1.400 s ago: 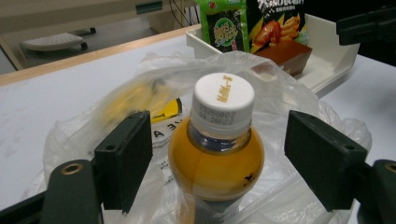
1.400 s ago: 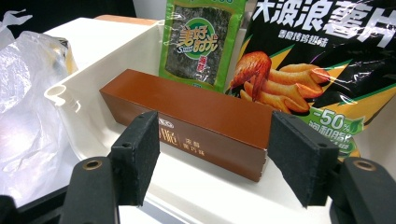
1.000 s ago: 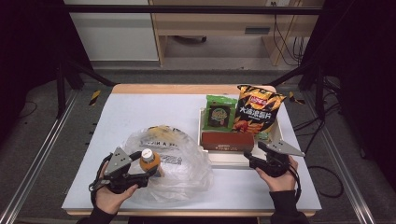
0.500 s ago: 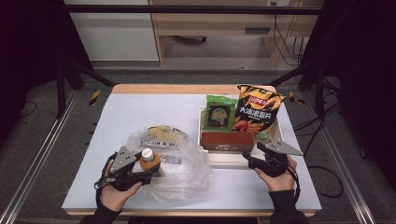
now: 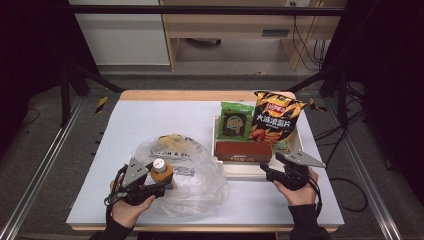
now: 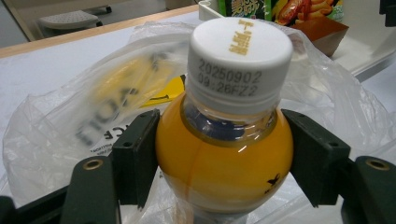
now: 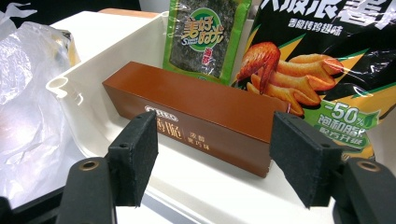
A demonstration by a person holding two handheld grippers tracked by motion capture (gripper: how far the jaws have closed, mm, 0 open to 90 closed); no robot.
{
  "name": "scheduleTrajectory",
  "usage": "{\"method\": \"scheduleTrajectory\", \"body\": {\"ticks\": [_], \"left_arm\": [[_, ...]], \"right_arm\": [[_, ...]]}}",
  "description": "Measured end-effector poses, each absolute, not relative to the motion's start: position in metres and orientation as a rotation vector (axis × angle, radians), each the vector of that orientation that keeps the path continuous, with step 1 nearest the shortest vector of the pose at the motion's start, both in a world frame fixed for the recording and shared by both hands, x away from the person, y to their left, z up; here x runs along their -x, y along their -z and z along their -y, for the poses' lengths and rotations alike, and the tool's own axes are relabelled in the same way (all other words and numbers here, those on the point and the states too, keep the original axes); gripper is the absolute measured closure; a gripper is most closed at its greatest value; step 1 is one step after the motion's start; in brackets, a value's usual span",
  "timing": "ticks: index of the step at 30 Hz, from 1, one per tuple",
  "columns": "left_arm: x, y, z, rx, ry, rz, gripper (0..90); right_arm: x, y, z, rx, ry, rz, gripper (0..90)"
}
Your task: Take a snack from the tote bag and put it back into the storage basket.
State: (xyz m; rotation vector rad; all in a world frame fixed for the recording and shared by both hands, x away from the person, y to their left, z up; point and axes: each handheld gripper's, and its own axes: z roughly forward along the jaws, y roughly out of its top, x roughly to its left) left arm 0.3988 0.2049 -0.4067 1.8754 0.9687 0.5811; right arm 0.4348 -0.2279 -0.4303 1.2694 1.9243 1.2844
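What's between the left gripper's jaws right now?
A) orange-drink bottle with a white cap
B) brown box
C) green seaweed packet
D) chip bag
A: in the left gripper view the left gripper has both pads against the round shoulder of the orange-drink bottle, just under its white cap, with the clear plastic bag behind it.

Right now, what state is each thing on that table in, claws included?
Bottle: upright, cap on, full of orange drink, inside the bag's mouth.
Plastic bag: crumpled, lying open.
Left claw: jaws just closing, pads against the bottle's shoulder.
Right claw: open, nothing between its jaws.
Brown box: closed, lying in the tray.
Tray: holds box and two sealed snack packets.
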Motion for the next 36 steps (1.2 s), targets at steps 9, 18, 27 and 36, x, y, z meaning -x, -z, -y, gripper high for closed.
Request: {"method": "scheduleTrajectory", "body": {"ticks": [9,18,27,36], "left_arm": [[-0.404,0.389,-0.189,-1.835,-0.596,-0.955,31.3],[-0.42,0.387,-0.153,-1.841,-0.595,-0.933,31.2],[-0.428,0.401,-0.132,-1.887,-0.576,-0.919,31.2],[-0.429,0.411,-0.132,-1.872,-0.553,-0.91,30.8]], "right_arm": [[-0.435,0.43,0.228,-1.27,-1.287,-1.923,33.1],[-0.434,0.428,0.228,-1.262,-1.297,-1.92,33.0],[-0.433,0.428,0.227,-1.252,-1.296,-1.924,33.1],[-0.433,0.427,0.224,-1.239,-1.301,-1.928,33.1]]}}
